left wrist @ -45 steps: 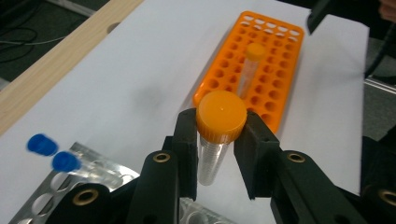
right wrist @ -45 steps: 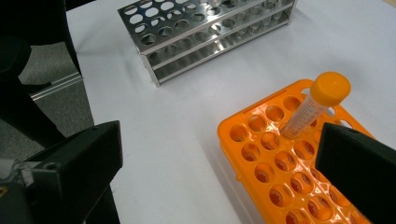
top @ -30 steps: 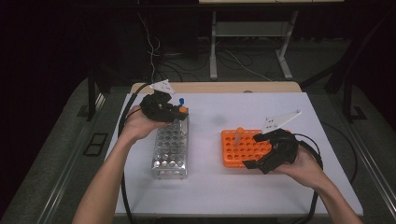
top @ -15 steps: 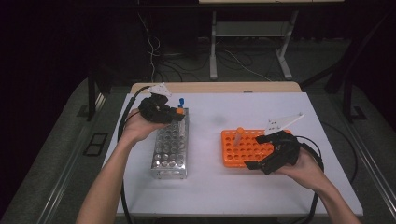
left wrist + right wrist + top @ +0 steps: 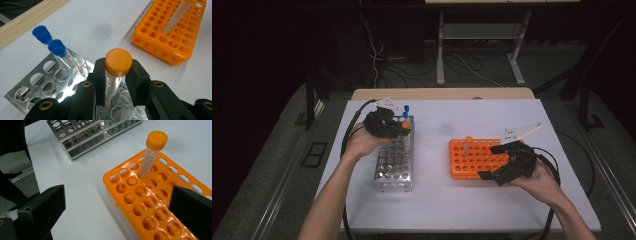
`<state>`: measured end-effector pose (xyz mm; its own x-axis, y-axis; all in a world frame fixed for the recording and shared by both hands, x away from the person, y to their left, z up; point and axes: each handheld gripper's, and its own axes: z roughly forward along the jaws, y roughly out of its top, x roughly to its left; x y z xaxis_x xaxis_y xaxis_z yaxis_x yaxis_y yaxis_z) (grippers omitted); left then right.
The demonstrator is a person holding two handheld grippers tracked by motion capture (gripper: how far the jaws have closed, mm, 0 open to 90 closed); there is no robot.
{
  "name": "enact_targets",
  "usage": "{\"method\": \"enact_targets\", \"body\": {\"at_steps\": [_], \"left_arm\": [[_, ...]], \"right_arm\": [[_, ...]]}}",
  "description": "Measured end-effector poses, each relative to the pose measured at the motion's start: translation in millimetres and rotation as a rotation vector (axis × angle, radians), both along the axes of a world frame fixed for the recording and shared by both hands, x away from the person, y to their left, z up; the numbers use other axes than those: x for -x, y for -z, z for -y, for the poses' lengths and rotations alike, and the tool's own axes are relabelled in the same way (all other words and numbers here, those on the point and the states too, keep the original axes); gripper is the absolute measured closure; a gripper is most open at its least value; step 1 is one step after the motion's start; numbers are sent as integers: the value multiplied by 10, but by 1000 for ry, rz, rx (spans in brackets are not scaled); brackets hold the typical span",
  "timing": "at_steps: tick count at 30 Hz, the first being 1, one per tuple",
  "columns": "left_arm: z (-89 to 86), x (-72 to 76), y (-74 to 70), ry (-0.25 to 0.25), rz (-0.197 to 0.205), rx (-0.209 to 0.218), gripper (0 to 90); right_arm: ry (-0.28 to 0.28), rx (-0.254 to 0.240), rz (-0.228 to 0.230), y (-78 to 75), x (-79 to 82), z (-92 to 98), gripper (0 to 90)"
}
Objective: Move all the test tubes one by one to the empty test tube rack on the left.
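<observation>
I see a clear plastic tube with an orange screw cap [image 5: 118,62] at the centre of the left gripper view, standing nearly upright, its lower end over the holes of a shiny metal rack [image 5: 40,82]. My left claw [image 5: 116,75] is clamped on it just below the cap. In the high view the rack sits left of centre on the white desk [image 5: 432,200].

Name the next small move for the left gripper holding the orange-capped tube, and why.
Probably lower it straight down: the left gripper is shut on the orange-capped tube, whose tip sits at a hole in the metal rack, not yet seated.
</observation>
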<state>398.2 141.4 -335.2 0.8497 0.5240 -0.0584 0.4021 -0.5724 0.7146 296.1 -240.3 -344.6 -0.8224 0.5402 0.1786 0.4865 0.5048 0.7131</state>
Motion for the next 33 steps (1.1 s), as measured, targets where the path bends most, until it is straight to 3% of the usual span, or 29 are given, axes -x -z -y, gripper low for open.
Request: {"method": "enact_targets", "body": {"at_steps": [5,9,19,33], "left_arm": [[-13,14,43,-1,-10,-5,690],[-44,17,68,-13,-42,9,669],[-100,130,37,-26,-89,49,448],[-111,492,-122,-38,-59,76,130]], "right_arm": [[11,3,-3,55,-69,-22,4],[18,11,-2,96,-145,-56,4],[26,42,-20,229,-316,-157,4],[26,40,-28,305,-430,-227,4]]}}
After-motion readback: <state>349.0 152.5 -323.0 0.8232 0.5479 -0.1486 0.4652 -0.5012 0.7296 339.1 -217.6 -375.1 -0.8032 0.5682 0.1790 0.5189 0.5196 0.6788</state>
